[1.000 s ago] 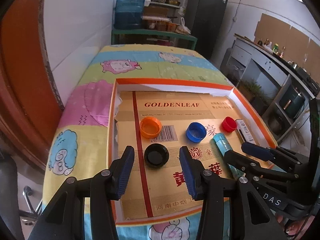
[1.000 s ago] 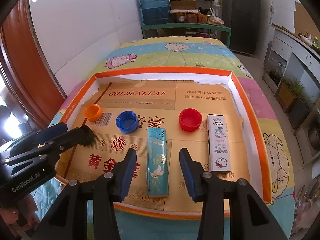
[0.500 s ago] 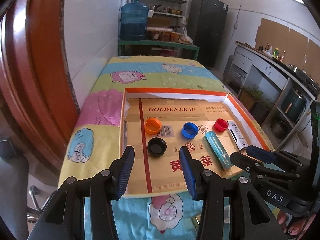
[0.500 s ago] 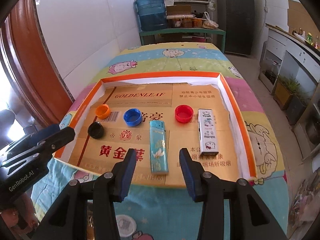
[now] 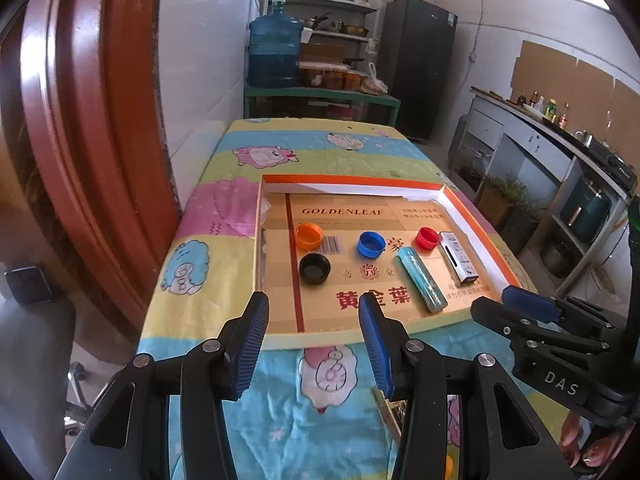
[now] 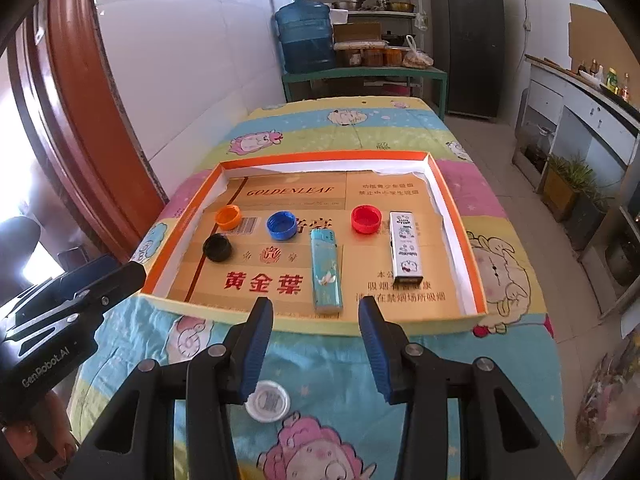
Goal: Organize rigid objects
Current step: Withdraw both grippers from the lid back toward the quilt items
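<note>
Tray: a shallow cardboard tray [image 6: 456, 216] with an orange rim lies on the cartoon-print cloth [image 6: 360, 128] and holds all 6 sorted pieces.
Caps: orange cap [image 6: 228, 216], blue cap [image 6: 282, 225] and red cap [image 6: 366, 219] stand roughly in a row across the middle of the tray; the black cap [image 6: 217, 247] sits just in front of the orange one - 4 caps, each apart from its neighbours.
Lighters: the teal lighter [image 6: 327, 270] lies lengthwise in front of the blue cap, the white lighter [image 6: 405, 247] lies parallel to it, just right of the red cap.
Left gripper: the left gripper [image 5: 312, 322] hovers over the near rim of the tray - jaws about half open, nothing between them.
Right gripper: the right gripper [image 6: 316, 326] hangs over the near edge too, jaws parted to much the same width and holding nothing.
Stray piece: a white cap [image 6: 267, 401] lies on the cloth outside the tray, under the right gripper.
Progress: the tray looks arranged, with both tools empty and clear of it, so I judge the job near its end.
Left to do: possibly the white cap, if it belongs with the rest; I cannot tell whether it does.
</note>
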The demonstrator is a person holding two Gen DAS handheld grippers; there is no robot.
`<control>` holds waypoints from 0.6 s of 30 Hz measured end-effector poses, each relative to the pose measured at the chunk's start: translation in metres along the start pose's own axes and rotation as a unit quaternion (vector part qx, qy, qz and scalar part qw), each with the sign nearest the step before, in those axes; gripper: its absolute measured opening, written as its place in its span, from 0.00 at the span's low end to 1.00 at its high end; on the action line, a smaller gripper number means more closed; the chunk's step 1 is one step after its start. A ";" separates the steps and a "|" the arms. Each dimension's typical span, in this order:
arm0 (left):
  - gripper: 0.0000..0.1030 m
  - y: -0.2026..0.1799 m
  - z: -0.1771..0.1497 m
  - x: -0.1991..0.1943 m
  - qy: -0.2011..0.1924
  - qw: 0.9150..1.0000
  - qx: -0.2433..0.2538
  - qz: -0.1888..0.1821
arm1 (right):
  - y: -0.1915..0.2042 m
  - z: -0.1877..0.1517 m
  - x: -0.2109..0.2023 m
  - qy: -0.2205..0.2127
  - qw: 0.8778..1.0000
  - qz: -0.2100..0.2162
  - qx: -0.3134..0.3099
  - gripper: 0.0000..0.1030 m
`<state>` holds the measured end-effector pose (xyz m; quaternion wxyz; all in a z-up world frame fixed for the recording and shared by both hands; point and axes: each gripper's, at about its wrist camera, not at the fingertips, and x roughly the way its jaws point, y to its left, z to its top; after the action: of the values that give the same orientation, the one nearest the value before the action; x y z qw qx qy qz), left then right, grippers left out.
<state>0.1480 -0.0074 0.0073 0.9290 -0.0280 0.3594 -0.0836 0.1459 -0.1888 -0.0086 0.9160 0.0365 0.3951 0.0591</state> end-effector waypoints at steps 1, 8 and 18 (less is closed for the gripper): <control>0.47 0.000 -0.002 -0.004 -0.001 1.000 0.000 0.002 | 0.001 -0.002 -0.004 -0.001 1.000 0.000 0.000 0.43; 0.47 0.006 -0.018 -0.029 -0.005 1.000 -0.007 0.000 | 0.005 -0.021 -0.030 -0.004 1.000 0.000 0.003 0.43; 0.47 0.013 -0.055 -0.062 -0.015 1.000 -0.020 -0.009 | 0.035 -0.090 -0.050 0.025 0.999 0.043 0.019 0.43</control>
<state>0.0673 0.0166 0.0059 0.9327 -0.0506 0.3471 -0.0843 0.0438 -0.1590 -0.0301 0.9016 0.0689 0.4171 0.0915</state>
